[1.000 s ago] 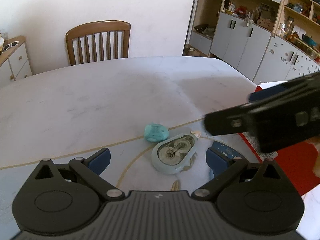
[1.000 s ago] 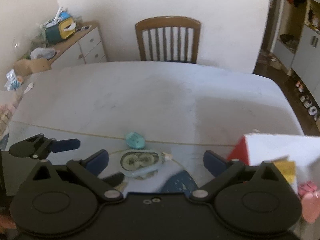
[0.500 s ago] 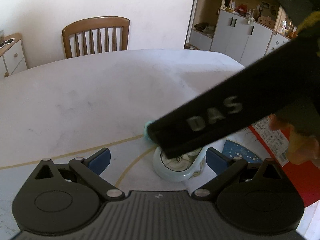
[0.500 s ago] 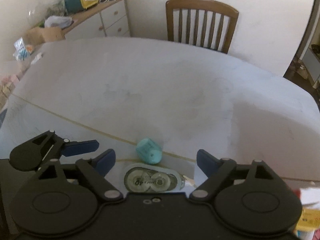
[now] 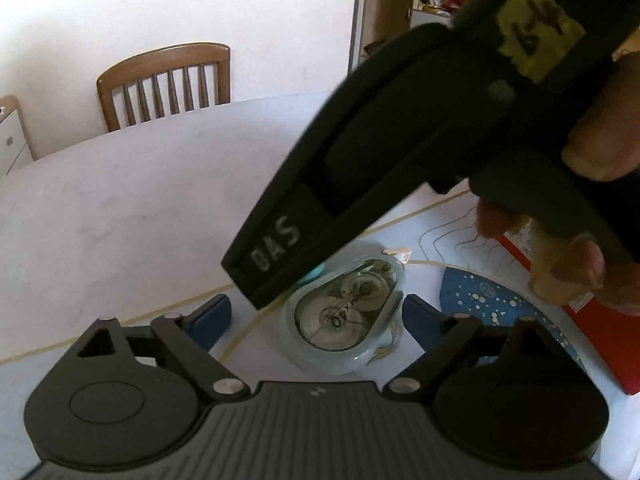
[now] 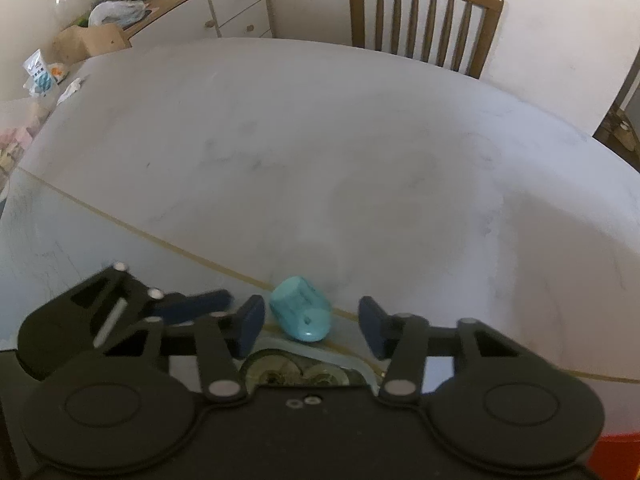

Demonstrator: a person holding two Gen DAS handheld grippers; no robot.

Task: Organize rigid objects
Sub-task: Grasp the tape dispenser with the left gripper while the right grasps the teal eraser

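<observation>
A small teal plastic object (image 6: 301, 314) lies on the white table (image 6: 320, 140), between the open fingers of my right gripper (image 6: 311, 325). In the left wrist view only a teal sliver (image 5: 313, 272) shows under the right gripper's black body (image 5: 360, 184). A pale blue correction tape dispenser (image 5: 346, 314) lies flat between the open fingers of my left gripper (image 5: 316, 316); its top edge shows in the right wrist view (image 6: 296, 372). The left gripper also appears at the left of the right wrist view (image 6: 188, 304).
A wooden chair (image 6: 424, 16) stands at the table's far side. A dresser with clutter (image 6: 168, 4) is at far left. A red and white box (image 5: 560, 280) and a blue dotted disc (image 5: 492, 300) lie to the right. A gold line (image 6: 160, 236) crosses the table.
My right gripper has moved forward and down over the teal object, which now sits between its fingers. Its body now covers more of the left wrist view. The left gripper has stayed about the tape dispenser.
</observation>
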